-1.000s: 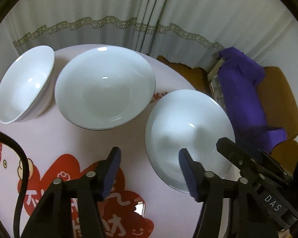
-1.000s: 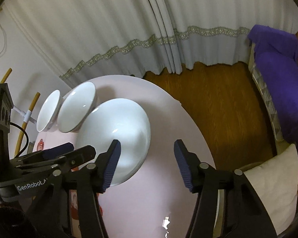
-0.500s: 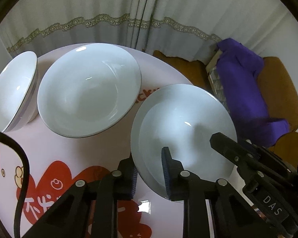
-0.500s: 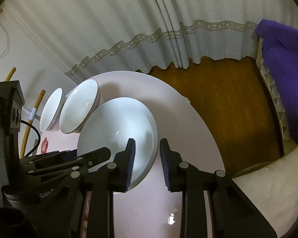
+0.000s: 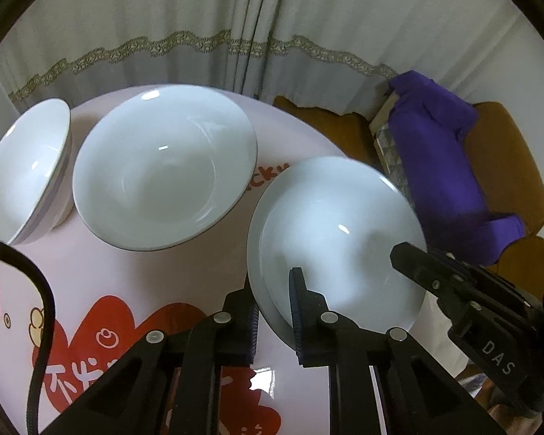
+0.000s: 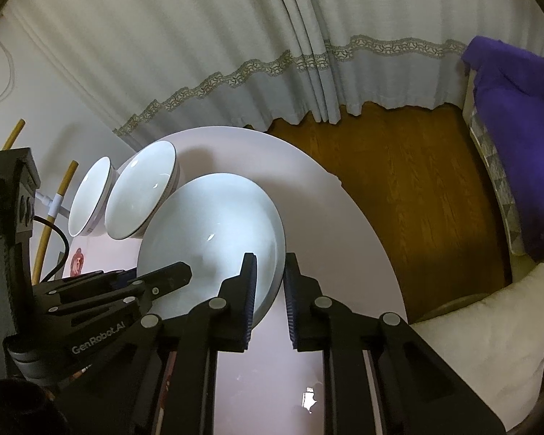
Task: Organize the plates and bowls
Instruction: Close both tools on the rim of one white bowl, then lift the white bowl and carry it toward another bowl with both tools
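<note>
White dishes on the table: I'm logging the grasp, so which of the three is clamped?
The shallow plate, nearest the cameras. The left gripper and right gripper each pinch its rim from opposite sides. The wide bowl and small bowl stand untouched.

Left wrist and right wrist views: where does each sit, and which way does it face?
Left wrist: on the left tool, looking down at the plate; right tool shows.
Right wrist: on the right tool, facing the plate's other rim; left tool shows.
Shared: plate, wide bowl, small bowl.
</note>
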Demonstrator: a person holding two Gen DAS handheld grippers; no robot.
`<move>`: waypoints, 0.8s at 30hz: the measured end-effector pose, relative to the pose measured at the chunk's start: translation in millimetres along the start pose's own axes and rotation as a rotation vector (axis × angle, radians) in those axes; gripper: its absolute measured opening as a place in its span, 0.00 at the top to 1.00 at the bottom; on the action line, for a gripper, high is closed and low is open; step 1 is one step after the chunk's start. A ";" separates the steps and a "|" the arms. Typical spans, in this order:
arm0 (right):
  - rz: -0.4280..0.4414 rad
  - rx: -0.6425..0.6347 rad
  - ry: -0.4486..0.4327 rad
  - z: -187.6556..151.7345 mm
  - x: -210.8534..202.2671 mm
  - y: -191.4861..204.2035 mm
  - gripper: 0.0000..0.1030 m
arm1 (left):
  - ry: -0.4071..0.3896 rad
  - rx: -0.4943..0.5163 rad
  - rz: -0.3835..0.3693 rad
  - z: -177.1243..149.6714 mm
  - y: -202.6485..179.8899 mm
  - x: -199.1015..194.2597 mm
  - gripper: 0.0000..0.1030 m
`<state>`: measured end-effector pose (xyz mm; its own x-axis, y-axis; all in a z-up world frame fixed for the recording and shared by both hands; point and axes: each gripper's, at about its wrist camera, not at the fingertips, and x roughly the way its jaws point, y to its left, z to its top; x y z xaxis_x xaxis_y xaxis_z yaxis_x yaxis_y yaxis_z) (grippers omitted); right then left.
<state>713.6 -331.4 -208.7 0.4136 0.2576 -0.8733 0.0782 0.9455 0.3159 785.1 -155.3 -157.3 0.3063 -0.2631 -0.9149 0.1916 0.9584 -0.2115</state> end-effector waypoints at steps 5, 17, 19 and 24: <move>-0.013 -0.009 -0.002 -3.0 -1.2 4.7 0.86 | -0.007 0.016 0.009 -7.2 -2.0 -5.9 0.89; -0.007 -0.036 -0.043 -6.8 -30.9 26.7 0.89 | -0.081 0.044 0.006 -30.9 1.1 -54.2 0.88; -0.004 -0.046 -0.057 -7.5 -38.1 34.4 0.89 | -0.103 0.046 0.003 -37.0 7.4 -66.8 0.88; -0.003 -0.083 -0.089 -9.2 -55.4 61.7 0.89 | -0.150 0.033 -0.011 -53.1 26.7 -98.4 0.89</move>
<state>687.2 -285.6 -144.3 0.4928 0.2399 -0.8364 0.0052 0.9604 0.2785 710.6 -97.9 -91.3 0.4393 -0.2898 -0.8503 0.2254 0.9518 -0.2080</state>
